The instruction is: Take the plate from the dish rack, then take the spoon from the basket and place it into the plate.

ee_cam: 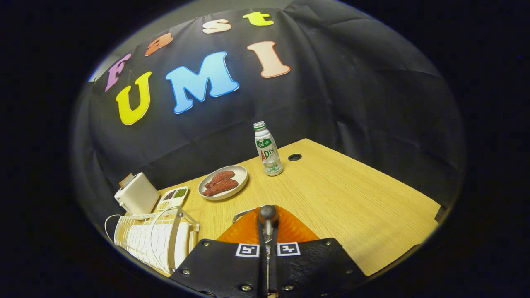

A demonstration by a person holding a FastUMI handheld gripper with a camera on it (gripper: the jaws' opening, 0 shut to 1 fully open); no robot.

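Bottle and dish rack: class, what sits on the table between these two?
In the gripper view, a plate holding reddish food pieces lies between the bottle and the dish rack, with a small divided tray nearer the rack.

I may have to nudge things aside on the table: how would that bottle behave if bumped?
The bottle stands upright, tall and narrow on a small base, so it would probably tip rather than slide. It is round, so it would likely roll across the table. The gripper is shut on the spoon, which leaves little to nudge with.
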